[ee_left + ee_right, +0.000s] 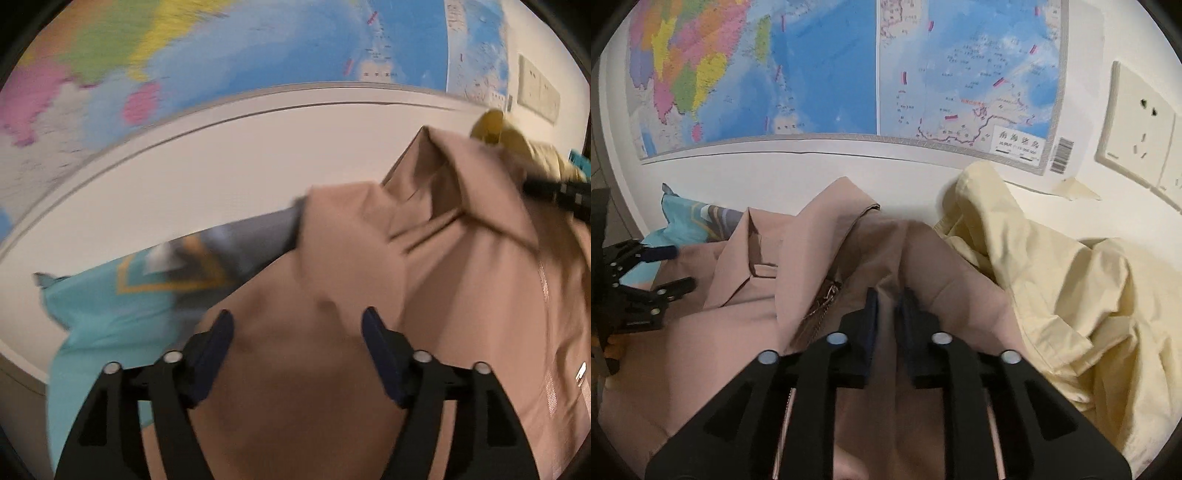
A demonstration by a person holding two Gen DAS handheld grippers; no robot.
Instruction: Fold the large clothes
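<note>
A tan jacket (746,325) with a collar and a metal zipper lies bunched on the white table; it also fills the lower left wrist view (369,258). My right gripper (888,299) is shut on a raised fold of the tan jacket. My left gripper (297,325) is open over the jacket's cloth, jaws wide apart, holding nothing. The left gripper also shows at the left edge of the right wrist view (670,267), and the right gripper at the right edge of the left wrist view (554,192).
A pale yellow garment (1071,288) lies crumpled right of the jacket. A teal printed garment (110,310) lies to its left. A map (831,74) hangs on the wall behind the white table (166,184). A wall socket (1137,125) is at the right.
</note>
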